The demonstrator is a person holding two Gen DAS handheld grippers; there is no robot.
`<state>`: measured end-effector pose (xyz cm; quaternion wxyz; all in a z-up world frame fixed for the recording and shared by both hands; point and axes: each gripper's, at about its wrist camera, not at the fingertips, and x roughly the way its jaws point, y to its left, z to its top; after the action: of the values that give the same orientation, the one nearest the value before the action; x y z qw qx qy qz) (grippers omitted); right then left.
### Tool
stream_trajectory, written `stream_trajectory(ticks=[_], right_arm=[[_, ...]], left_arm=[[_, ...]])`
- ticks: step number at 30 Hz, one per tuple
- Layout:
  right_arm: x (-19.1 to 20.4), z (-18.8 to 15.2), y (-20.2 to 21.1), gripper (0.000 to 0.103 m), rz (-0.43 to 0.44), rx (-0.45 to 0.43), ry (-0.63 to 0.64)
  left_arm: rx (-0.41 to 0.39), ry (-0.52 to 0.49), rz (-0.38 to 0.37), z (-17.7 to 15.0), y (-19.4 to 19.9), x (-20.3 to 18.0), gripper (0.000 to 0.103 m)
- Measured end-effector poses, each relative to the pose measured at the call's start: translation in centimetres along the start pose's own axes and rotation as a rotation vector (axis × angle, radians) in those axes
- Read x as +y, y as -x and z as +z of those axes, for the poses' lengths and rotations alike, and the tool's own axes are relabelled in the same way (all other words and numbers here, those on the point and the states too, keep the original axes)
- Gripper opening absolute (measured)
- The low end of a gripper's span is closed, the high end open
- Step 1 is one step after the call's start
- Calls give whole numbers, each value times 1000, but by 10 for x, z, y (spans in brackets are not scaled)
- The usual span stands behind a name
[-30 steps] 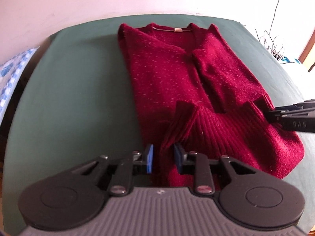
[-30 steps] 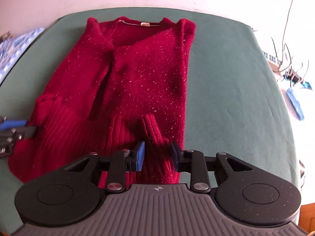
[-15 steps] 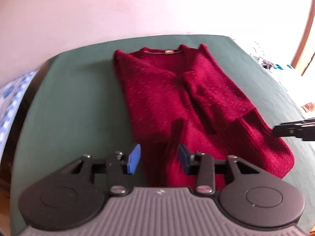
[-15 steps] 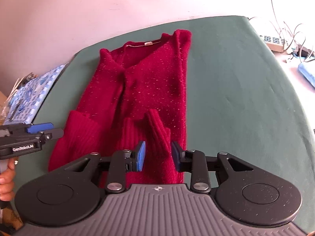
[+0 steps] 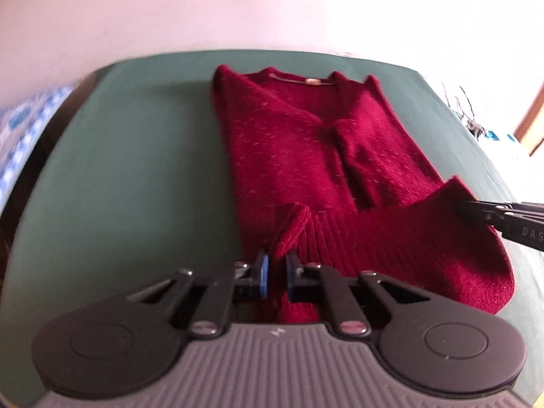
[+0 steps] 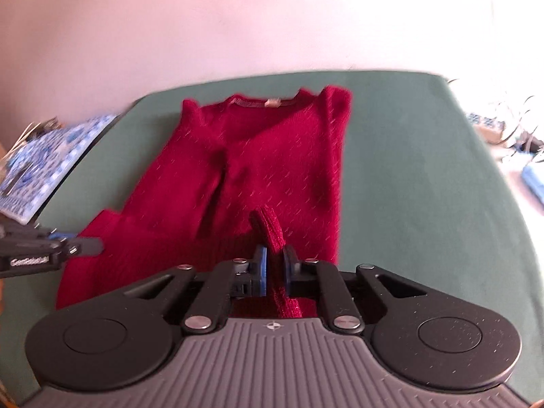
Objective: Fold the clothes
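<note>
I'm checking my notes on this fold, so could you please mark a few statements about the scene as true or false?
1. The sweater is red. True.
2. It lies on a white cloth. False: the cloth is green.
3. The left gripper is closing on a ribbed fold at the hem. True.
4. The right gripper hangs empty beside the sweater. False: ribbed knit stands pinched between its pads.
5. The neck label is at the sweater's far end. True.

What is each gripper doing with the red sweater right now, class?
Left gripper: jaws closing, pinching a ridge of the red sweater at its ribbed hem.
Right gripper: jaws closing, pinching a raised ridge of the same hem.
</note>
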<state>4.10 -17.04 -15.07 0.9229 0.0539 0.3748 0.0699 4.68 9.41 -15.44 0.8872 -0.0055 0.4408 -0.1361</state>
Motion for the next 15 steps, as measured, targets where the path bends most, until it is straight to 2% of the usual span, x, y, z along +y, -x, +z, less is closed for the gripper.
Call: stream_trajectory(ticks=[3,7,8,9,11,12,14,15], right_arm=[[-6,-5,-22,10,-40,68,-20],[-5,-5,-27,14,-65,72,1],[-5,-3,-26,16,-72,79,-1],[-6,-2,-25,17,-78,82,-2],[-6,0,-17,25,-87,73,-2],[-5,0,-10,26,-98,53,-1],[-3,3,1,27,-113,-11,23],[0,4,7,27,-112,-41,42]], left_arm=[[14,-3,-2,-3,-10,1,9],[7,-19,-22,-4,-13,-3,9],[4,-30,-21,-4,-12,-3,14],[2,-40,-14,-4,-11,-3,23],[-21,-43,-4,-2,-2,0,34],[-34,-45,8,0,2,3,38],[-64,-51,48,3,10,6,41],[-82,-54,75,5,15,7,35]])
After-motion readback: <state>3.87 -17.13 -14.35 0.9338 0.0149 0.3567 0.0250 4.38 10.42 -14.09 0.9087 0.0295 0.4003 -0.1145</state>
